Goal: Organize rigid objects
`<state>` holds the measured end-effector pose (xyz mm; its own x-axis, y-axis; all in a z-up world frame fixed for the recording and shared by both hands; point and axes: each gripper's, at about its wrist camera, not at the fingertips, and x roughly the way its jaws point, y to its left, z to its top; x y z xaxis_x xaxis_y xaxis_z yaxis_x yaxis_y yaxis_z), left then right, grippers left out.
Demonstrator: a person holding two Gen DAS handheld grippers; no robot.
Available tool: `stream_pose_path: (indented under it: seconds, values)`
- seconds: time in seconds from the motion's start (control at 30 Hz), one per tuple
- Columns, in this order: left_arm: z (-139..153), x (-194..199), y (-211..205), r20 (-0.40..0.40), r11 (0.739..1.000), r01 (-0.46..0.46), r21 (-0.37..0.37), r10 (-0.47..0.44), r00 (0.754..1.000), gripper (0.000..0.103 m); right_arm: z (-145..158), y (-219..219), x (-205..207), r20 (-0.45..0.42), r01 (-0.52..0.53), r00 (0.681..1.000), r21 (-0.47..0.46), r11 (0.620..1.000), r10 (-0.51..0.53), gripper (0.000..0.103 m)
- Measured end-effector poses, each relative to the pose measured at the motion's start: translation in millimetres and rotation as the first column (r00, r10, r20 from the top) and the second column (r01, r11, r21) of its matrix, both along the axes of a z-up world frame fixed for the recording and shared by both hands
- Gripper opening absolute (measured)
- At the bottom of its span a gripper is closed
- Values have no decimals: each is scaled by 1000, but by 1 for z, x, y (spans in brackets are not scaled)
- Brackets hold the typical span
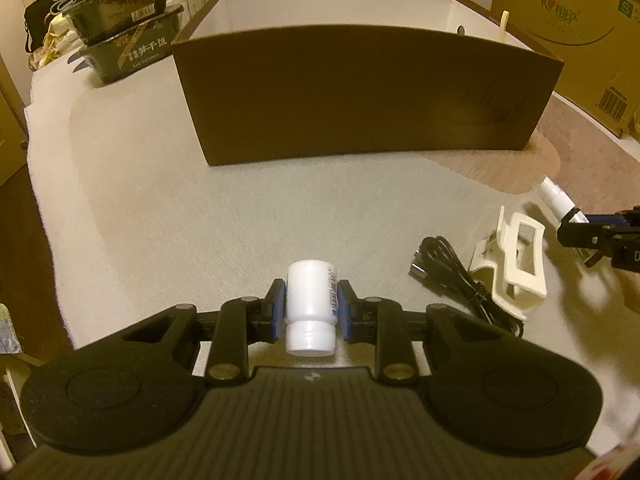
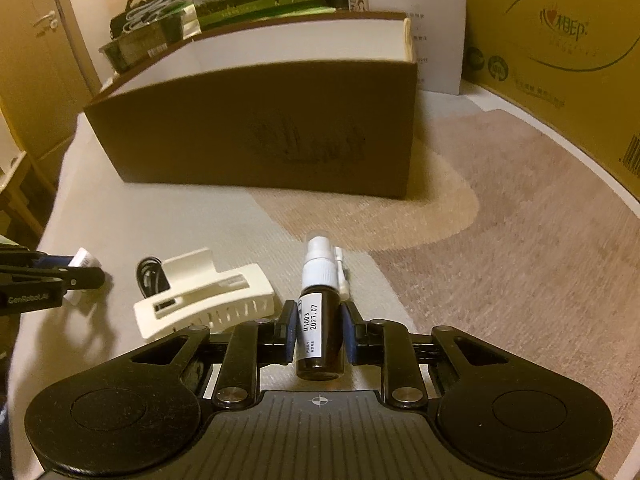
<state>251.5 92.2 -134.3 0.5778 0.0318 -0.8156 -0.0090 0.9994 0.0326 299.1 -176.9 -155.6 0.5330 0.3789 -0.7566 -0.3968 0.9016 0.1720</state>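
Now both picks look made, the left claw [image 1: 312, 306] clamped on the white bottle [image 1: 310, 308] and the right claw [image 2: 319, 330] on the spray bottle [image 2: 319, 316], so next comes carrying each over into the brown box [image 1: 360, 92] beyond.

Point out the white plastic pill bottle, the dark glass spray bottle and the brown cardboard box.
white plastic pill bottle [image 1: 310, 300]: left wrist view, on its body.
dark glass spray bottle [image 2: 320, 328]: right wrist view, on its label.
brown cardboard box [image 1: 360, 96]: left wrist view, on its front wall.
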Motion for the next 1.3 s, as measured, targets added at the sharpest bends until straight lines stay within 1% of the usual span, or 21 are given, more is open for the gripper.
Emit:
stream_pose_path:
  seconds: [0.27, 0.5, 0.7, 1.0, 1.3]
  values:
    - [17, -3, 0, 30, 1000, -8, -1, 8, 1000, 24, 21, 1, -2, 29, -8, 1000, 38, 999, 6, 24]
    - [39, 1, 2, 76, 1000, -3, -3, 3, 997, 24, 42, 2, -2, 67, -21, 998, 70, 997, 17, 24]
    - [57, 10, 0, 113, 1000, 13, 16, -15, 993, 24, 61, 5, 3, 101, -42, 994, 96, 995, 32, 24]
    - [86, 40, -7, 174, 997, 59, 52, -67, 982, 24, 88, 13, 24, 148, -75, 987, 138, 988, 54, 24]
    - [112, 83, -12, 216, 991, 95, 92, -113, 970, 24, 112, 30, 63, 192, -114, 978, 161, 980, 82, 24]
